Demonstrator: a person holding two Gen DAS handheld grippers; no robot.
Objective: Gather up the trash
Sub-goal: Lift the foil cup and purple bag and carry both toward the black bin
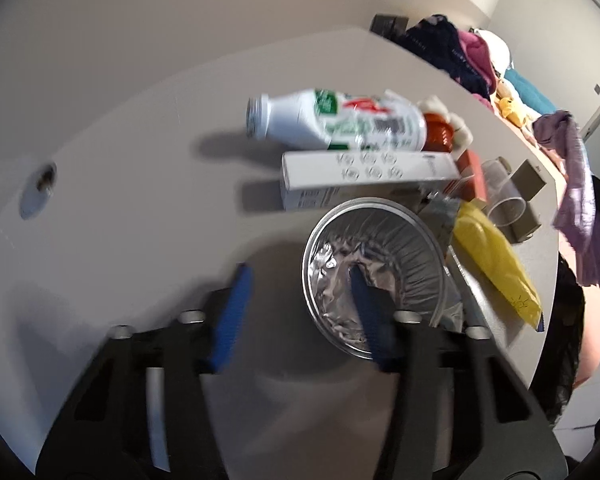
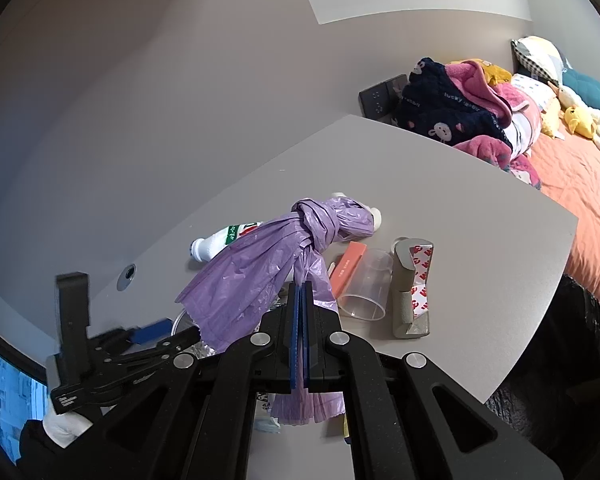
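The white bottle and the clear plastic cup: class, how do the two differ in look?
The white bottle is opaque with a printed red and green label; the clear plastic cup is see-through and plain. The bottle narrows to a small neck; the cup has a wide open mouth. Both lie on their sides on the table.

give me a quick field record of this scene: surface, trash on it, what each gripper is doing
surface: grey table
trash: foil bowl, white bottle on its side, white carton, yellow packet, clear cup
left gripper: fingers apart, one finger inside the foil bowl, the other outside its rim
right gripper: shut on purple bag, knotted and hanging above the table
beyond table: bed with heaped clothes
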